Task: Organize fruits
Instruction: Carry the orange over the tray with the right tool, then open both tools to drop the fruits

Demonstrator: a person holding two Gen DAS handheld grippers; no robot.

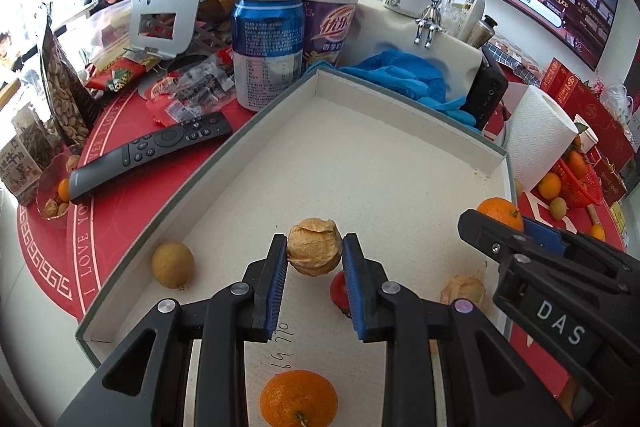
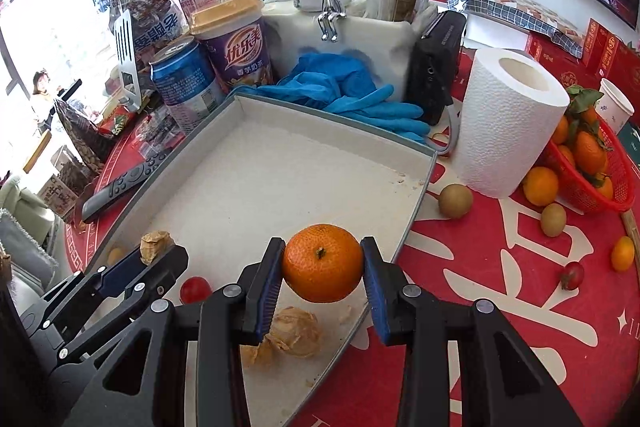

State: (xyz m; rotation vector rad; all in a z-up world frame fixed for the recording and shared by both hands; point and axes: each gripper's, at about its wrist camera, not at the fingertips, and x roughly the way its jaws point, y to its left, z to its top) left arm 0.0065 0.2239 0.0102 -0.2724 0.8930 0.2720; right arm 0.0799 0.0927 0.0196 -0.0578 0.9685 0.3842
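My left gripper (image 1: 315, 254) is shut on a papery husked groundcherry (image 1: 315, 247) and holds it above the white tray (image 1: 360, 147). My right gripper (image 2: 323, 263) is shut on an orange tangerine (image 2: 322, 262) over the tray's (image 2: 280, 167) near right edge. In the tray lie a tangerine (image 1: 298, 398), a yellow-green round fruit (image 1: 173, 264), a red cherry tomato (image 1: 339, 291) and another groundcherry (image 1: 463, 289). In the right wrist view the tomato (image 2: 195, 289) and that groundcherry (image 2: 294, 333) lie under the grippers. The left gripper with its groundcherry (image 2: 154, 247) shows at the left.
On the red mat right of the tray lie loose fruits (image 2: 455, 201), a red basket of tangerines (image 2: 592, 167) and a paper towel roll (image 2: 508, 123). Blue gloves (image 2: 340, 99), a can (image 1: 268, 47), a cup (image 2: 236, 43) and a remote (image 1: 152, 151) crowd the tray's far and left sides.
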